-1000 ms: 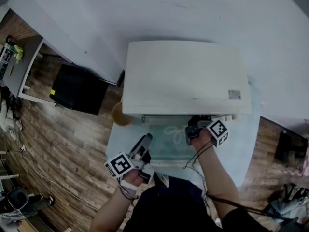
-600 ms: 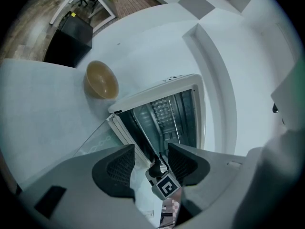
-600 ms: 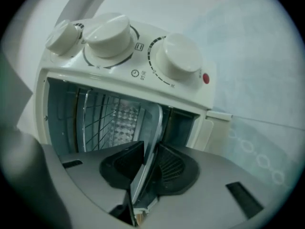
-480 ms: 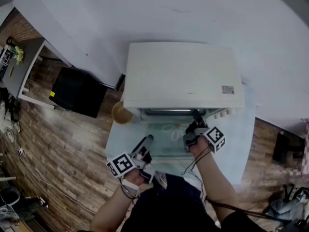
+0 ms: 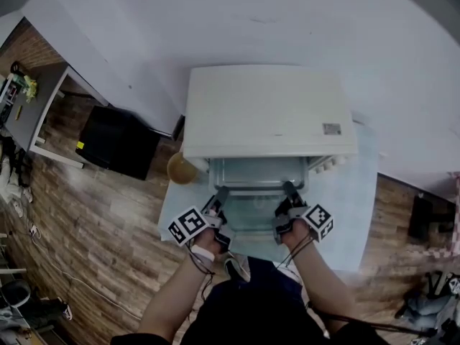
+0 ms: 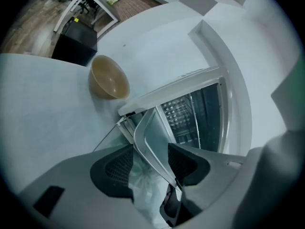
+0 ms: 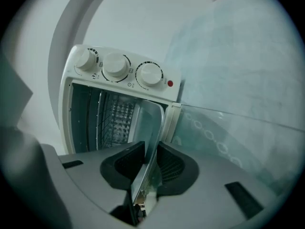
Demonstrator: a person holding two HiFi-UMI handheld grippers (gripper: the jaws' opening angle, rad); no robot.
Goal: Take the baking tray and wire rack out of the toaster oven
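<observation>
the baking tray (image 5: 255, 205) is sticking partway out of the open toaster oven (image 5: 269, 110) toward the person, lying level, its long axis running across the mouth. the right tongs (image 5: 288, 193), having just been closing, are clamping its right rim. the left tongs (image 5: 221, 196) are standing part open astride the left rim.

The wire rack (image 7: 106, 123) shows only partly, deep inside the toaster oven (image 5: 269, 110) behind the baking tray (image 7: 147, 123). The label (image 5: 331, 129) on the oven's top is too small to read.
</observation>
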